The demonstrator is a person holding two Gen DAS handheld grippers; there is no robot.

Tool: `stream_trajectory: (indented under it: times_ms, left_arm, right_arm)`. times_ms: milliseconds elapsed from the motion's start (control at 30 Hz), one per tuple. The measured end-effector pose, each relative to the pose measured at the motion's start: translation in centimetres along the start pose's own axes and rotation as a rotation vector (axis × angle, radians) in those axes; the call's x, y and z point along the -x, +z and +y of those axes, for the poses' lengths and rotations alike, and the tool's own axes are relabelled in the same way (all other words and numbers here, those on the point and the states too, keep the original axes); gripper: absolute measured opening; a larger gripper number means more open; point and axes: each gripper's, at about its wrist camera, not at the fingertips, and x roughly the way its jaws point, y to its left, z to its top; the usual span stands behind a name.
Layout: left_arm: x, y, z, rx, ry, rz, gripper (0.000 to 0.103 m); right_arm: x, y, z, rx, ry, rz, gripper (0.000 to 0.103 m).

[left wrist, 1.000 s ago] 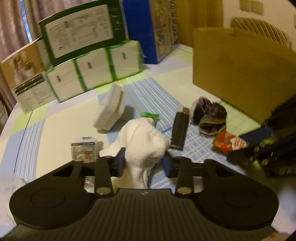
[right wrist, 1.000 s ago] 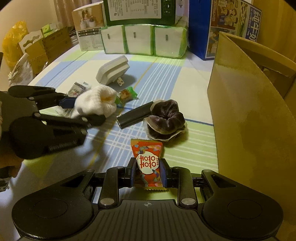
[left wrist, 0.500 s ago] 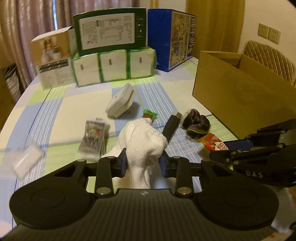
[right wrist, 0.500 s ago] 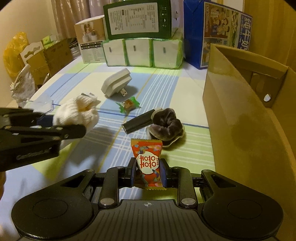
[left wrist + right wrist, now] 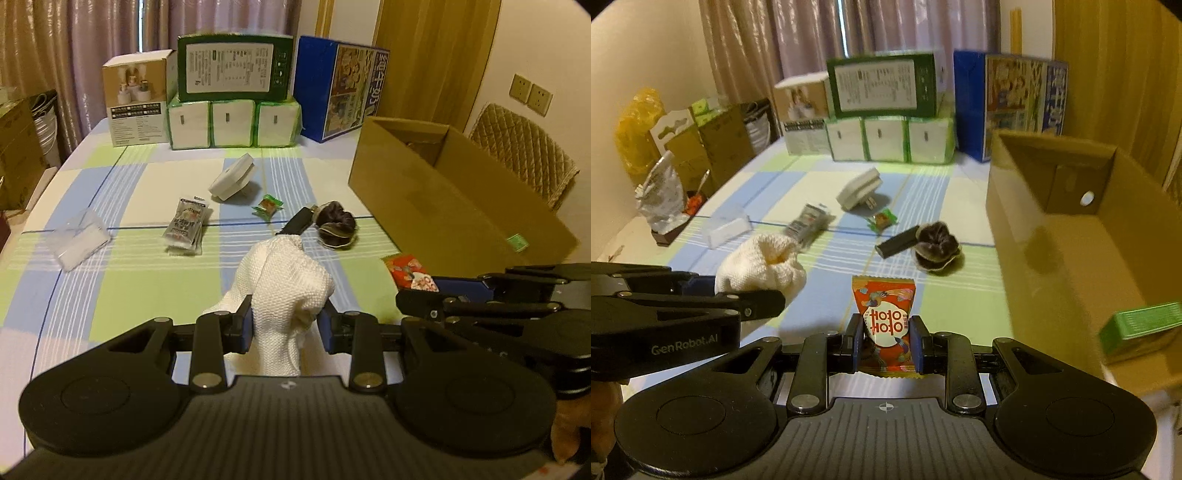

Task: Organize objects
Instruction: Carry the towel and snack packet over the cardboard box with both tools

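My left gripper (image 5: 286, 326) is shut on a white knitted sock (image 5: 284, 284), held above the checked tablecloth. My right gripper (image 5: 886, 341) is shut on an orange snack packet (image 5: 884, 314); that packet (image 5: 410, 271) also shows in the left wrist view, to the sock's right. The sock (image 5: 761, 267) hangs at the left of the right wrist view. An open cardboard box (image 5: 1071, 236) stands at the right with a green pack (image 5: 1141, 325) inside. On the cloth lie a dark scrunchie (image 5: 334, 227), a black bar (image 5: 897, 245), a green candy (image 5: 267, 206), a white adapter (image 5: 232, 177), a silver sachet (image 5: 186, 225) and a clear case (image 5: 75, 240).
Stacked tissue packs (image 5: 232, 123), a green box (image 5: 236, 68), a brown product box (image 5: 138, 103) and a blue box (image 5: 340, 86) line the table's far edge. A quilted chair back (image 5: 524, 151) rises behind the cardboard box. Bags and cartons (image 5: 683, 147) crowd the left side.
Both grippers have risen and pulled back from the table with the sock and the snack packet still held. More of the table and the box's inside shows now.
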Motion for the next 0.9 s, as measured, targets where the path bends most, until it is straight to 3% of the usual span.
stream_trajectory:
  times_ms: [467,900]
  left_arm:
    - [8.0,-0.9,-3.7,-0.012,-0.013,-0.049,0.029]
    - [9.9,-1.1,-7.6,-0.063,-0.062,-0.068,0.029]
  right_arm:
    - [9.7,-2.0,-0.5,-0.016,-0.078,-0.081,0.023]
    - [13.9,-2.8,-3.0,-0.039,-0.142,-0.129,0.023]
